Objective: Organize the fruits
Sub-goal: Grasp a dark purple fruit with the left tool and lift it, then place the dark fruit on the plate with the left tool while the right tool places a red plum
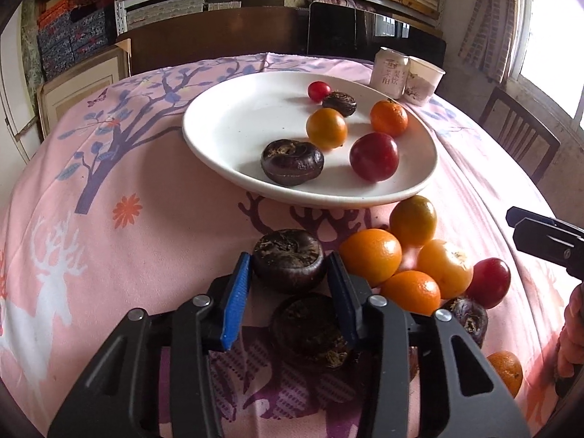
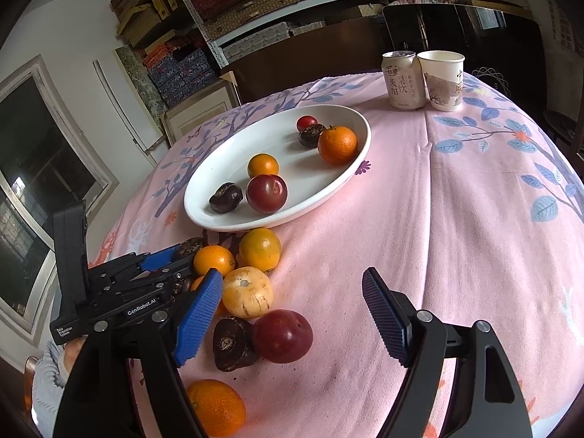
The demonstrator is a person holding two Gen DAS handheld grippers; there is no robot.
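A white plate [image 1: 226,124] holds two dark water chestnuts, two oranges, a red plum and a small red fruit. In front of it lies a pile of loose fruit. My left gripper [image 1: 288,273] has its blue pads on both sides of a dark water chestnut [image 1: 288,259] on the cloth, touching or nearly so; a second chestnut [image 1: 310,328] lies between the fingers nearer the camera. Oranges [image 1: 370,255] sit just right. My right gripper [image 2: 292,306] is open and empty above a red plum [image 2: 283,335] and a chestnut [image 2: 231,343]. The left gripper also shows in the right wrist view [image 2: 171,255].
A drink can [image 2: 401,80] and a paper cup [image 2: 443,80] stand at the table's far side. A pink patterned cloth [image 2: 456,219] covers the table. A lone orange [image 2: 217,407] lies near the front edge. A wooden chair [image 1: 518,135] stands at the right; shelves are behind.
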